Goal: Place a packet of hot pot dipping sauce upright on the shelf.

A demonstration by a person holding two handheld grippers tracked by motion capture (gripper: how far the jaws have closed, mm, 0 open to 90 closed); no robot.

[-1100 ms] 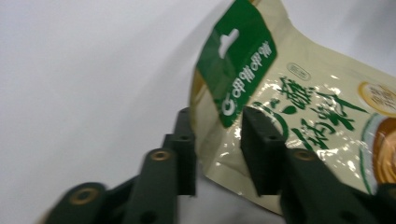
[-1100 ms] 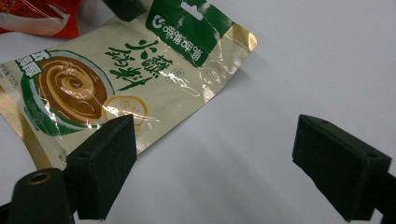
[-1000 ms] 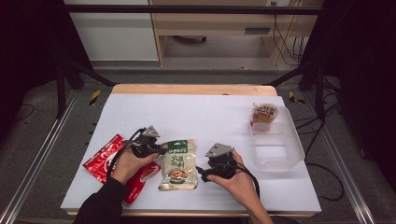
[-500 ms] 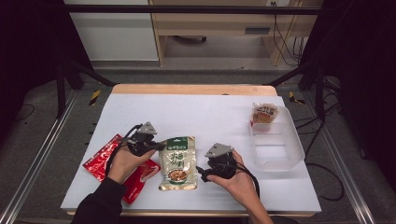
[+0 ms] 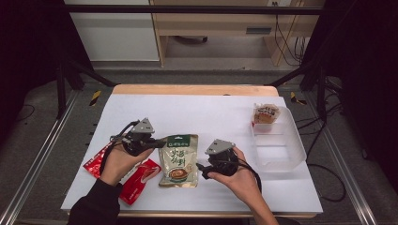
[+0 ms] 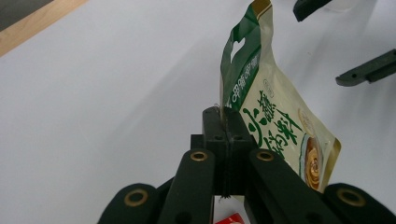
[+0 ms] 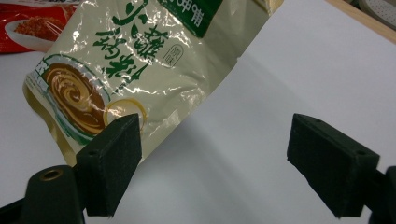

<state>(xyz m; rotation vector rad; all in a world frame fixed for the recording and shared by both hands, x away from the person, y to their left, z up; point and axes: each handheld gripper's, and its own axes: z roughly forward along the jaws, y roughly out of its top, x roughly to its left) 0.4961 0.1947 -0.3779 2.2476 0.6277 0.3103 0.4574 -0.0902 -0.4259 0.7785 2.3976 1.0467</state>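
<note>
Two hand-held grippers work over one white desk [image 5: 206, 110]. The left hand-held gripper [image 5: 162, 142] has its black jaws pressed fully together on the green top edge of a glossy sauce pouch [image 5: 178, 160], pinching it at the pouch's 11 o'clock corner; in the left gripper view that edge stands up out of the jaws while the pouch hangs tilted. The right hand-held gripper [image 5: 201, 170] sits at the pouch's 3 o'clock side with its jaws wide apart and nothing between them; they have just been closing slightly. In the right gripper view one square foam-like pad [image 7: 112, 161] overlaps the pouch's lower rim, though whether it touches cannot be told.

One pouch is cream and green, a crinkly foil-like rectangle printed with a bowl of brown sauce, near the desk's middle front. Two red flat packets [image 5: 136, 178] lie at its 8 o'clock, partly under the left forearm. One clear plastic rectangular bin [image 5: 277, 150] stands at 3 o'clock on the desk, with one small orange-brown wrapped snack [image 5: 265, 114] at its far end.
</note>
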